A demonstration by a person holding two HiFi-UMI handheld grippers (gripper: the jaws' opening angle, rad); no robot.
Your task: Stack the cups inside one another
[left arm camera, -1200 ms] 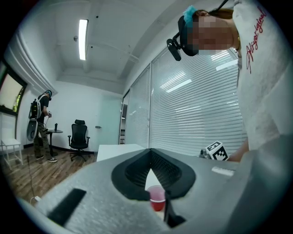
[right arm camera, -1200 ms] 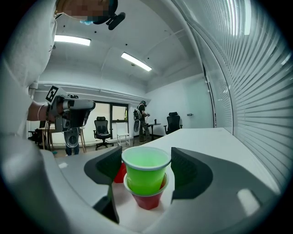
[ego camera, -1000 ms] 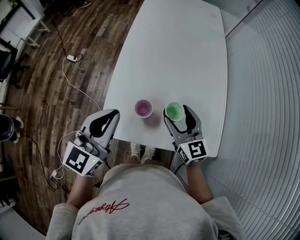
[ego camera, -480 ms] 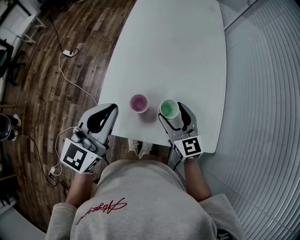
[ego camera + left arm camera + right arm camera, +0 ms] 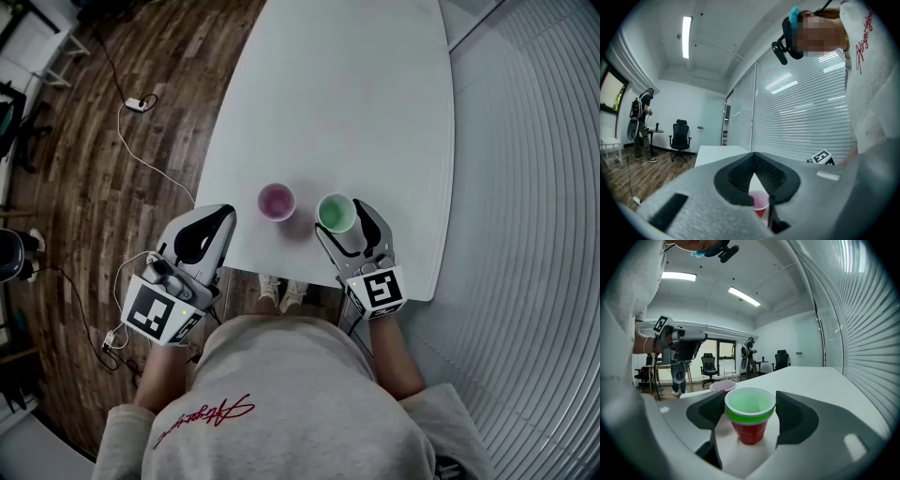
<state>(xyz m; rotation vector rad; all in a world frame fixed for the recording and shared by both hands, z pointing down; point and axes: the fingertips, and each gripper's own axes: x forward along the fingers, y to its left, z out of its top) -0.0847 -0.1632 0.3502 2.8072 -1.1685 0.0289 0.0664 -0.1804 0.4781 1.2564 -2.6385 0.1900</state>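
Note:
Two cups stand near the front edge of the white table (image 5: 356,94). One is a red cup with a pink-looking inside (image 5: 277,202) (image 5: 723,386) (image 5: 759,202). To its right a green cup (image 5: 336,213) sits nested in a red cup (image 5: 750,430). My right gripper (image 5: 341,223) (image 5: 750,401) is open. Its jaws flank this nested pair at rim height, close to the rim without squeezing it. My left gripper (image 5: 223,221) (image 5: 754,161) is shut and empty. It hovers level off the table's front left corner and points toward the pink-lined cup.
Wood floor with a white cable and power strip (image 5: 141,103) lies left of the table. A slatted blind wall (image 5: 525,234) runs along the right. Office chairs (image 5: 680,140) and a standing person (image 5: 642,126) are far back in the room.
The whole scene has slid slightly up and left in the head view. Cups and grippers keep the same places relative to one another.

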